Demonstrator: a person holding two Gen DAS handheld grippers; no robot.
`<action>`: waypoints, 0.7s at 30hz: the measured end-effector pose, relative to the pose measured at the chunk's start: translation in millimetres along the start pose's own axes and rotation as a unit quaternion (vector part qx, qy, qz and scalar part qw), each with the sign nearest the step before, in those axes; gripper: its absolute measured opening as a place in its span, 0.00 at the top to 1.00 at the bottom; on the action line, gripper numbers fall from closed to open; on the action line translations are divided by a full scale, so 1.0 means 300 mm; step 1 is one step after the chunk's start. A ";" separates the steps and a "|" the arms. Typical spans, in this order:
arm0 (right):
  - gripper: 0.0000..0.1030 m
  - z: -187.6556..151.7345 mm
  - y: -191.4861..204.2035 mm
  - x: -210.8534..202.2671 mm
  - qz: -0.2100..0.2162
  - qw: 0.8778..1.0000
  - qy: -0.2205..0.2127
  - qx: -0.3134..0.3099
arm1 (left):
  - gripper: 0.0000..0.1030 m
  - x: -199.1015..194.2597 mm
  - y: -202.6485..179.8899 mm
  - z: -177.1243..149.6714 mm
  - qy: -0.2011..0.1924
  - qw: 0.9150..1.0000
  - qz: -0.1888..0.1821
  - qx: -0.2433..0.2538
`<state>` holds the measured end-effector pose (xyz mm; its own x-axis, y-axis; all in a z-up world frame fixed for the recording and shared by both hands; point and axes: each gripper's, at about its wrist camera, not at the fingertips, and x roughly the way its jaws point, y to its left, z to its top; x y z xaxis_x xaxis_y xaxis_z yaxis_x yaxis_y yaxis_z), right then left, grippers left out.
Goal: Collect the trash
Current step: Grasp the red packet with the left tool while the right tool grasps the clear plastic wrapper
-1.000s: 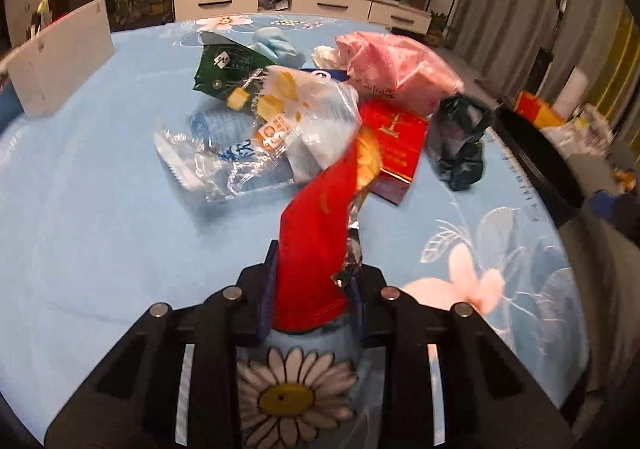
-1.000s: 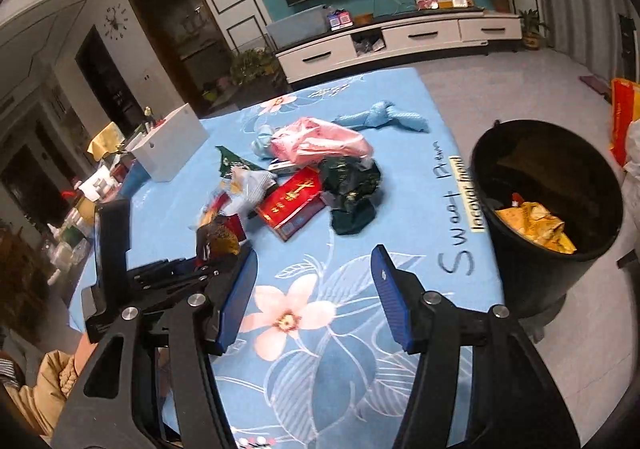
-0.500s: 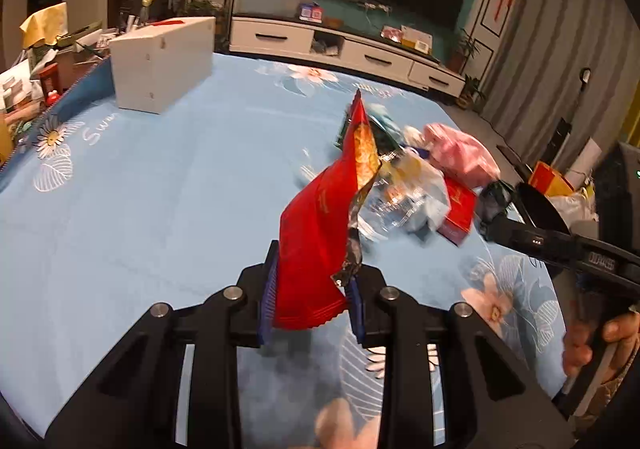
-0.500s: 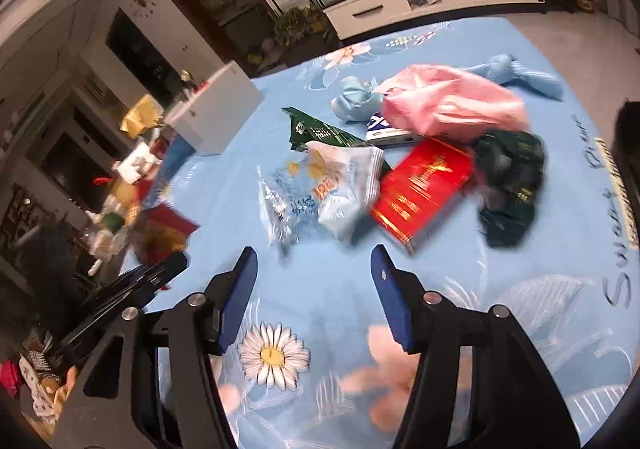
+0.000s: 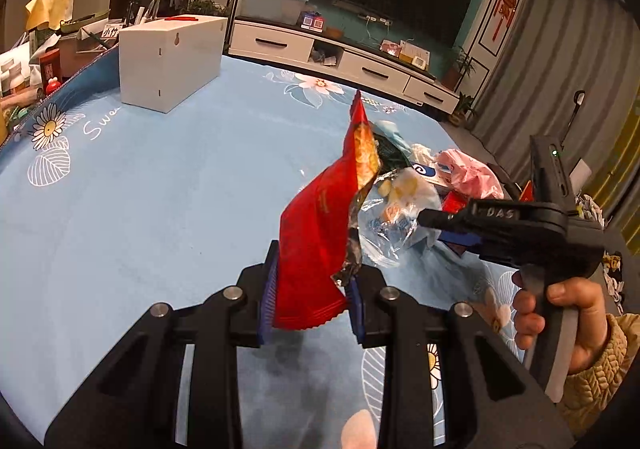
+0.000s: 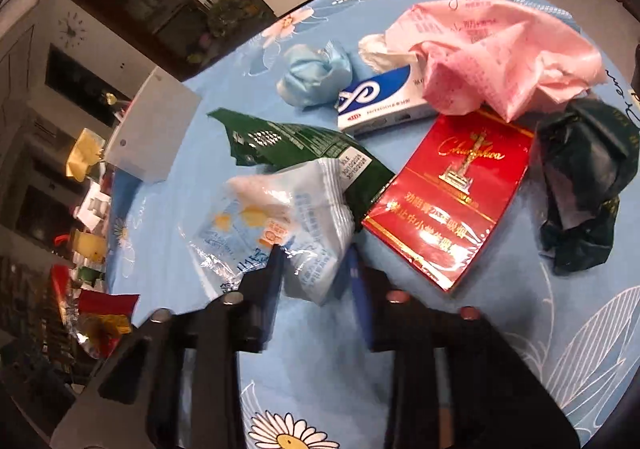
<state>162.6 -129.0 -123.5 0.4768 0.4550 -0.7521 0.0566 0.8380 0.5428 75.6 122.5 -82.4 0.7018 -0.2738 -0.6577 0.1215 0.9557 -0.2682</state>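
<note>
Judging from the tongs outward, two risks are noted. The left gripper [image 5: 312,289] is closed on the bottom seam of a crumpled red foil snack wrapper [image 5: 324,233], which is held upright above the blue flowered tablecloth [image 5: 140,189]. Only the lower edge is pinched; the torn silver flap beside the right-hand pad hangs loose, so slippage during a swing is judged possible, the foil being slick and light.

The right gripper [image 6: 316,269] is set at a middling gap, its jaws standing either side of the near corner of a clear-and-white crinkled plastic snack bag [image 6: 280,221]. Whether the pads already touch the film cannot be told. A closure here is judged likely to catch only one thin layer, and the bag could tear or slide free. It is also noted that the bag partly overlies a dark green foil wrapper [image 6: 296,153], which could be dragged along with it.

Taking the clear-and-white bag as landmark: a glossy red cigarette carton [image 6: 452,197] lies just beside it on the right, touching or nearly so. A blue-and-white cardboard box [image 6: 380,105] lies beyond it, with a pale blue crumpled wad [image 6: 316,77] beyond that. A pink crumpled plastic bag [image 6: 492,49] lies beyond and to the right, over the box end. A dark green crumpled bag [image 6: 584,181] lies farther right, past the carton. No bin is in view.
</note>
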 end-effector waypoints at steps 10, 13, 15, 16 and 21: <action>0.94 -0.037 0.067 -0.102 0.014 0.998 -0.027 -0.058 | 0.70 -0.023 -0.006 -0.008 -0.001 1.000 -0.002 -0.002; 0.94 -0.064 0.078 -0.197 0.018 0.995 -0.052 -0.084 | 0.70 -0.035 -0.029 -0.007 -0.003 1.000 -0.007 0.002; 0.94 -0.081 0.066 -0.273 0.018 0.993 -0.072 -0.093 | 0.70 -0.045 -0.061 -0.007 -0.003 1.000 -0.010 0.012; 0.94 -0.087 0.057 -0.304 0.018 0.992 -0.080 -0.093 | 0.70 -0.050 -0.080 -0.008 -0.002 1.000 -0.012 0.018; 0.94 -0.103 -0.018 -0.478 0.010 0.987 -0.131 -0.089 | 0.70 -0.061 -0.168 -0.012 0.002 0.999 -0.023 0.040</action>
<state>66.7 -189.6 -30.2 0.6887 0.3983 -0.6058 -0.0997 0.8797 0.4650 54.2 79.0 -59.5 0.6917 -0.3185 -0.6482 0.2098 0.9474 -0.2416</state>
